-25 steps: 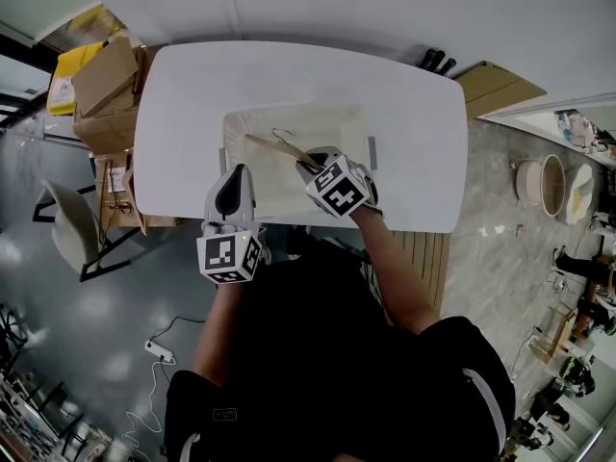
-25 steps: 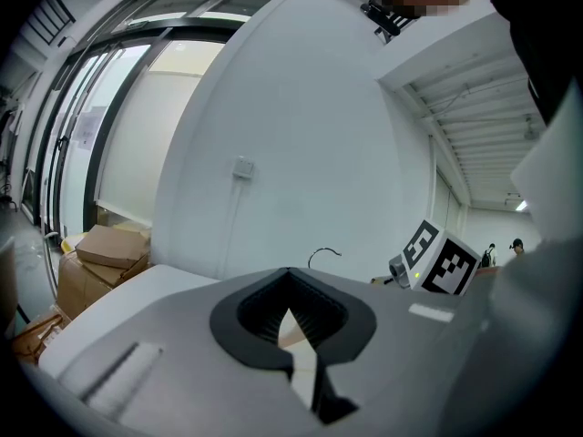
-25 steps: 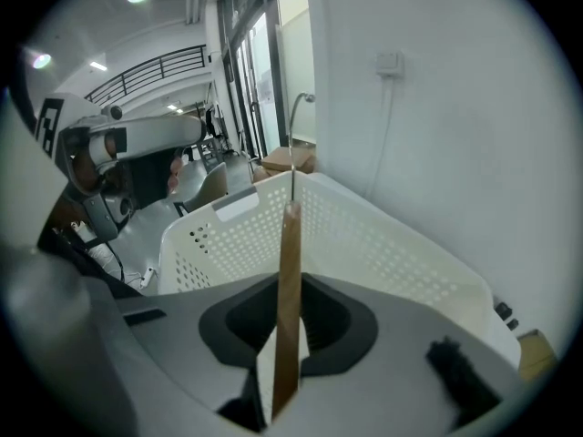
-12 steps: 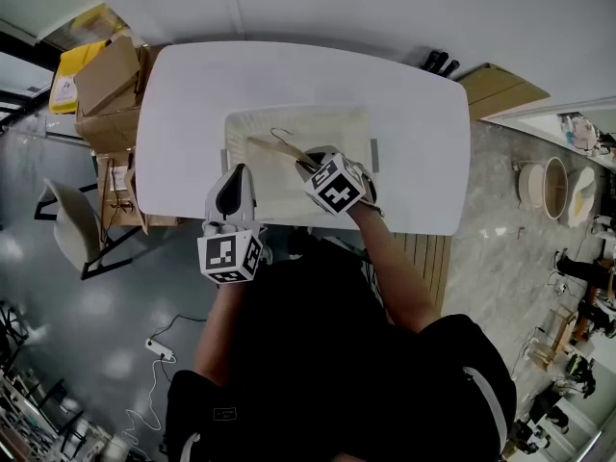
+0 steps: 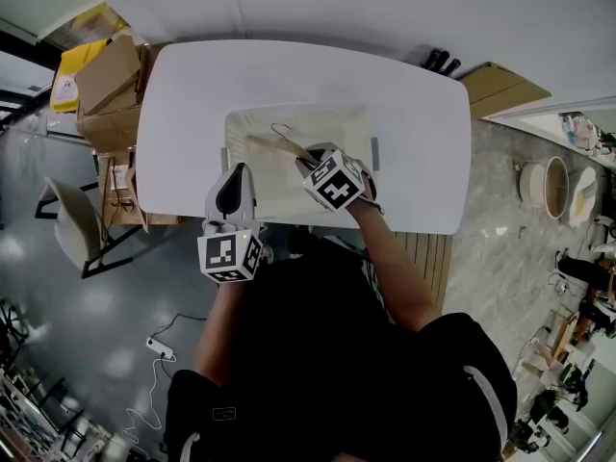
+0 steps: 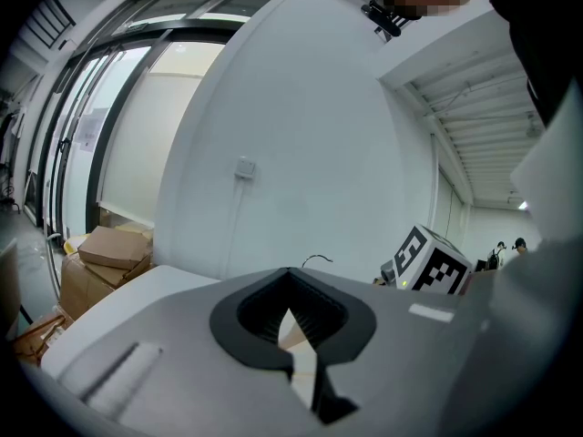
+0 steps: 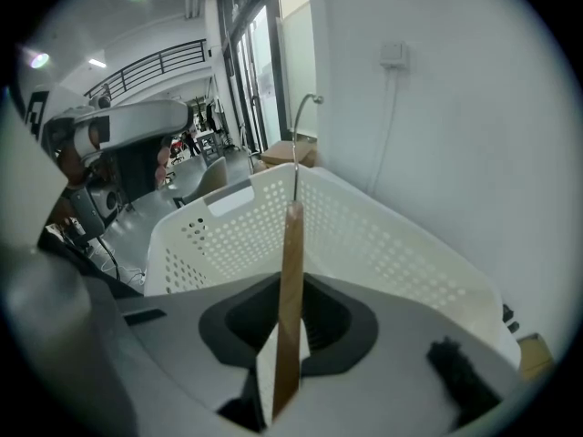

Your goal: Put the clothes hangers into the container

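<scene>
**Wooden hanger sitting in the right gripper's pinch over the white basket**

Cardboard boxes are lying off the table at its 9 o'clock side. Moving right, the left gripper is hovering at the table's near edge, at about 8 o'clock from the basket and just outside its wall. In the left gripper view its jaws are coming together at the tips with nothing between them, and the gripper is pointing roughly level across the table top.

The perforated basket is standing in the middle of the table. Over its inside, the hanger is running from the right gripper toward 10 o'clock, with its metal hook curling at the far end near the basket's 12 o'clock wall. Whether the hanger is touching the basket floor cannot be told.

At the basket's 5 o'clock corner the right gripper is tilting steeply down into the opening. In the right gripper view its jaws are pressing on both flat faces of the hanger, which is standing edge-on between them and rising straight toward 12 o'clock, the hook topping it above the basket's far wall.
</scene>
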`<move>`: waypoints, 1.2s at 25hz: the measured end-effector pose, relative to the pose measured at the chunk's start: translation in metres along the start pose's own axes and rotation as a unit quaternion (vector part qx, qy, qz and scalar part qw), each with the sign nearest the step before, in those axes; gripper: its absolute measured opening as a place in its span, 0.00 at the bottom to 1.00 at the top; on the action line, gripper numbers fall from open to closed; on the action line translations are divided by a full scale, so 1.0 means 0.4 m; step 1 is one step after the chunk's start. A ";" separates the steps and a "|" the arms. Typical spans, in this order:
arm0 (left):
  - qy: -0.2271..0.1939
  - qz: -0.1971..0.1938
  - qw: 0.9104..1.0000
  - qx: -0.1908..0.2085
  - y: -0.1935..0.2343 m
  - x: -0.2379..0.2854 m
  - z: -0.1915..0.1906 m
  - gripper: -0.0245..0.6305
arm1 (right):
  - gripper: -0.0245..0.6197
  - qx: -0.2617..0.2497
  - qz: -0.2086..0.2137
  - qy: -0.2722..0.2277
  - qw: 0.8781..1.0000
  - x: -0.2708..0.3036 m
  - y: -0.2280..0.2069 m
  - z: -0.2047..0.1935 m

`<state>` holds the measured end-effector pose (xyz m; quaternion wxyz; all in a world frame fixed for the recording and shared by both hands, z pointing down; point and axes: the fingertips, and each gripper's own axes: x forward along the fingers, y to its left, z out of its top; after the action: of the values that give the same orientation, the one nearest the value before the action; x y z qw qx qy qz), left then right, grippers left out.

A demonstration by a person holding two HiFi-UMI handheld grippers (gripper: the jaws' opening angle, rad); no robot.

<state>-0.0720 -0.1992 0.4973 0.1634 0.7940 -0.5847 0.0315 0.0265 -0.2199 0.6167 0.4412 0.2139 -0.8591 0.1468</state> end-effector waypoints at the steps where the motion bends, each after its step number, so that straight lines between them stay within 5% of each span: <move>1: 0.000 0.000 1.000 0.000 0.001 0.000 0.001 0.04 | 0.13 -0.001 -0.002 0.000 1.000 0.000 -0.002 0.001; 30: -0.003 0.002 1.000 0.001 -0.003 -0.015 0.000 0.04 | 0.24 0.019 -0.035 -0.003 0.999 0.003 -0.071 -0.006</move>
<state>-0.0729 -0.1934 0.4956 0.1611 0.7932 -0.5865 0.0301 0.0416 -0.2435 0.6207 0.4397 0.2524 -0.8493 0.1470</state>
